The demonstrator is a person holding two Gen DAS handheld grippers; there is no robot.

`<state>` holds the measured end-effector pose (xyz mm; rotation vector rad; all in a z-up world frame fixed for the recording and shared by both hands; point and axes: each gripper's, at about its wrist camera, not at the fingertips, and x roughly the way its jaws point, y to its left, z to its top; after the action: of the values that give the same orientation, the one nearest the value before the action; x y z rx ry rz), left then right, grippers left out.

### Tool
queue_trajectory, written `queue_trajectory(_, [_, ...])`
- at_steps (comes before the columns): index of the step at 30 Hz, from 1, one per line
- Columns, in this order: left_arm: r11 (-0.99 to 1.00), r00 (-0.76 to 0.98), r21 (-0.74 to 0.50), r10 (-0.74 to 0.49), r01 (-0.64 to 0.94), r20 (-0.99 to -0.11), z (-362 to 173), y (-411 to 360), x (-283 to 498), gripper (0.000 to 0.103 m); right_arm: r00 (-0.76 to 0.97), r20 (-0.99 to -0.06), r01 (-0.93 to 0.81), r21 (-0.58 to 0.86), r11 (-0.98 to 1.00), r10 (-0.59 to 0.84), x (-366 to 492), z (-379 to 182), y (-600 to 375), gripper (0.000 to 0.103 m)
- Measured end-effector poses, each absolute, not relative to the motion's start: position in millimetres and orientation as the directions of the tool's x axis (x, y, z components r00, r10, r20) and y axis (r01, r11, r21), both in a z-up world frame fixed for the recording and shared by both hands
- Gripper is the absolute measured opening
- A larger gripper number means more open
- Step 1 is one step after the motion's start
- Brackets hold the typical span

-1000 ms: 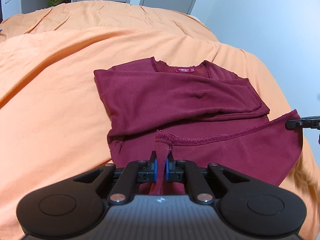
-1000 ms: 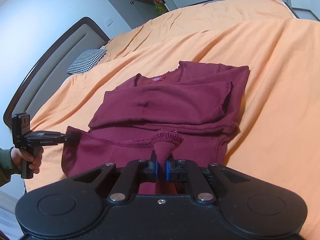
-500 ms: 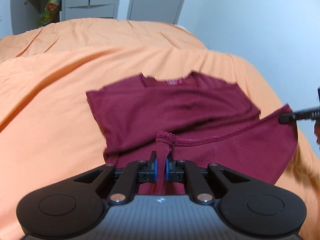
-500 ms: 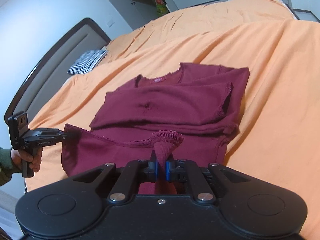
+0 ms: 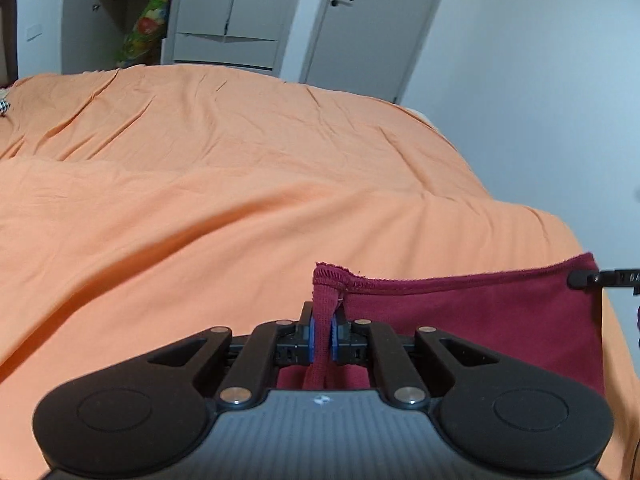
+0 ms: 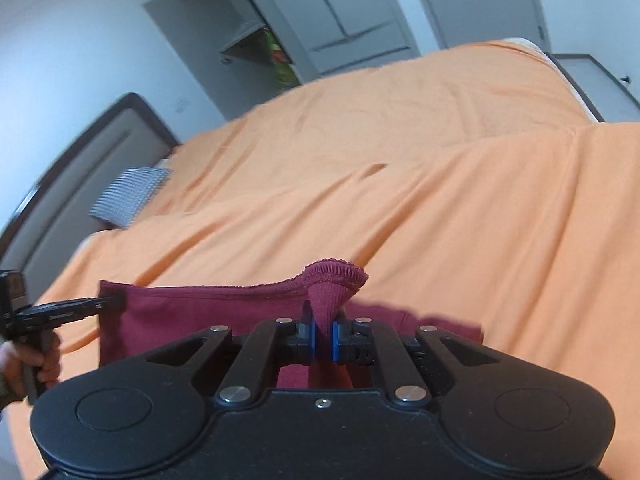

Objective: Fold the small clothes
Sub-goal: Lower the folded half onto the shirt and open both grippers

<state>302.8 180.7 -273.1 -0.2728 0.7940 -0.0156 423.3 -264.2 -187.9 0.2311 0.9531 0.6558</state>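
shirt (image 5: 460, 312): 1 | grippers: 2, left (image 5: 321, 338) and right (image 6: 323, 338) | bed (image 5: 200, 200): 1 | pillow (image 6: 128, 194): 1 | door (image 5: 372, 28): 1 | hand (image 6: 24, 364): 1

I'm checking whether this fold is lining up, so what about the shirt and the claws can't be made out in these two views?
- Collar and folded sleeves of the maroon shirt: hidden in both views behind its raised hem.
- Lower shirt: blocked by each claw's black body.
- Right claw: cut off by the left wrist view's right edge.
- Left claw: blurred in the right wrist view.
- Checked pillow: smeared by blur, right wrist view.
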Motion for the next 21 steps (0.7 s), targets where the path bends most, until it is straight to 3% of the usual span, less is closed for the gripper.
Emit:
queue_trajectory(4, [0.976, 0.653, -0.173, -0.046, -0.131, -0.756, -305.0, 177.5, 327.7, 0.008, 0.409, -0.737, -0.395, 0.388, 0.833, 0.538, 448.6, -215.7, -238.2, 0.009])
queue_trajectory(6, [0.978, 0.617, -0.135, -0.01, -0.156, -0.787, -321.5, 177.1, 329.3, 0.011, 0.402, -0.791, -0.381, 0.314, 0.87, 0.461, 452.3, -235.2, -228.5, 0.019])
queue_trajectory(7, [0.977, 0.619, -0.134, -0.004, -0.164, -0.785, -323.4, 177.9, 327.2, 0.018, 0.407, -0.804, -0.371, 0.29, 0.882, 0.435, 451.6, -242.3, -228.9, 0.025])
queue_trajectory(8, [0.975, 0.631, -0.135, 0.008, -0.179, -0.776, -321.8, 179.7, 323.0, 0.037, 0.416, -0.804, -0.356, 0.287, 0.889, 0.426, 449.0, -246.7, -232.7, 0.027])
queue_trajectory(9, [0.972, 0.645, -0.141, 0.016, -0.191, -0.764, -317.1, 182.4, 316.3, 0.05, 0.424, -0.796, -0.341, 0.301, 0.891, 0.431, 445.6, -248.3, -239.1, 0.035])
queue_trajectory(10, [0.969, 0.667, -0.151, 0.02, -0.197, -0.745, -311.5, 186.3, 308.1, 0.073, 0.435, -0.789, -0.323, 0.314, 0.893, 0.435, 442.0, -247.3, -246.8, 0.047])
queue_trajectory(11, [0.967, 0.688, -0.156, 0.027, -0.202, -0.725, -305.4, 190.3, 298.4, 0.08, 0.45, -0.776, -0.31, 0.328, 0.892, 0.442, 436.3, -243.2, -256.1, 0.051])
queue_trajectory(13, [0.963, 0.705, -0.165, 0.033, -0.211, -0.709, -291.3, 197.6, 278.2, 0.08, 0.476, -0.749, -0.301, 0.355, 0.885, 0.462, 420.9, -231.9, -278.8, 0.058])
queue_trajectory(17, [0.934, 0.721, -0.307, -0.086, -0.181, -0.688, -283.6, 201.9, 216.2, 0.08, 0.43, -0.695, -0.332, 0.471, 0.817, 0.576, 369.0, -213.3, -323.0, 0.059])
queue_trajectory(21, [0.929, 0.662, -0.338, -0.16, -0.149, -0.732, -304.0, 183.8, 166.5, 0.08, 0.301, -0.713, -0.381, 0.518, 0.766, 0.633, 317.1, -221.8, -342.6, 0.05])
